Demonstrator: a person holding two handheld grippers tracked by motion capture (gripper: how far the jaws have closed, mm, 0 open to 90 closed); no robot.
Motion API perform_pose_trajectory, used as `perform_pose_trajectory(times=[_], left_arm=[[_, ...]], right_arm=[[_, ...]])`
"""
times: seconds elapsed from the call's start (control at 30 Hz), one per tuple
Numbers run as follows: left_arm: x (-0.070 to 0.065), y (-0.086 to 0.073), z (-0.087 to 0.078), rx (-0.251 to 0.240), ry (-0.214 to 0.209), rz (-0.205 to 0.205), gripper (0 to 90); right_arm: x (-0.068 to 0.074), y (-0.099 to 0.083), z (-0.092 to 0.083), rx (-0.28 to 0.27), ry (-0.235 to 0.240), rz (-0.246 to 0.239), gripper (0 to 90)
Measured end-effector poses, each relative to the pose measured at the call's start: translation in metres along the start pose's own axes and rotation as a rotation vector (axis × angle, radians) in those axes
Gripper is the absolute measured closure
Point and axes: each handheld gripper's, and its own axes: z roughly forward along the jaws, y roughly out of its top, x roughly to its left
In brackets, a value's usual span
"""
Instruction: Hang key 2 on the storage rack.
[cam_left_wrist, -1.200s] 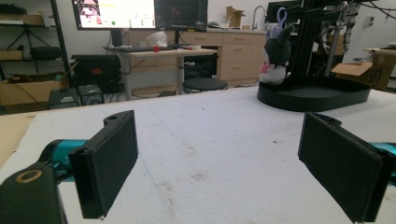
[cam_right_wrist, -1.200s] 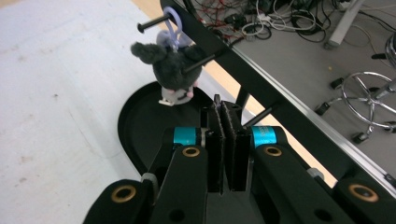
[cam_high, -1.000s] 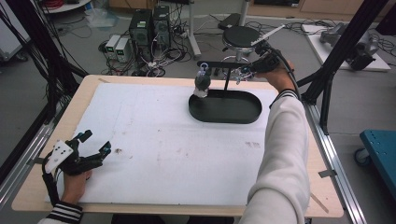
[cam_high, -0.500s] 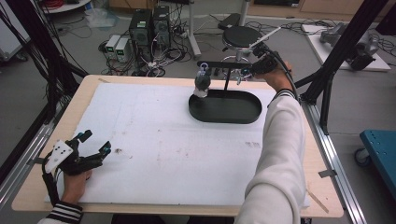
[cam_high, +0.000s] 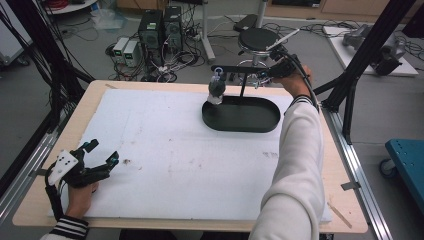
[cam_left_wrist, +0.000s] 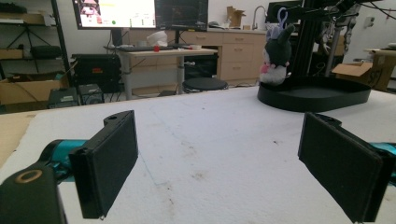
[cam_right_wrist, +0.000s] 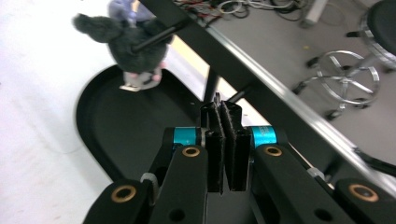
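Right tongs (cam_right_wrist: 224, 109): clenched tight, jaws pressed together, nothing visibly between them, up by the stand's crossbar above the black tray (cam_high: 250, 120).
Left tongs (cam_high: 100, 159): released, jaws wide apart, held low at the near left corner of the white surface (cam_high: 165, 150), well apart from the tray.
Plush toy (cam_high: 217, 89): dark grey with a purple loop, hanging from the crossbar (cam_high: 235, 68) at the tray's left end.
Tray: at the far side of the surface, right of centre.
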Motion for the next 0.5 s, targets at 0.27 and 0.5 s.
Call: perform_pose_trajectory(times=[0.27,0.5], left_arm=[[0.0000,0.0000,0.0000,0.001,0.000,0.000,12.5],[0.0000,0.0000,0.0001,-0.001,0.001,-0.001,12.5]], right_arm=[[-0.0021,0.0007,0.0031,-0.012,-0.032,0.006,88.7],[-0.0037,0.0008,0.0063,-0.020,-0.040,0.017,88.5]])
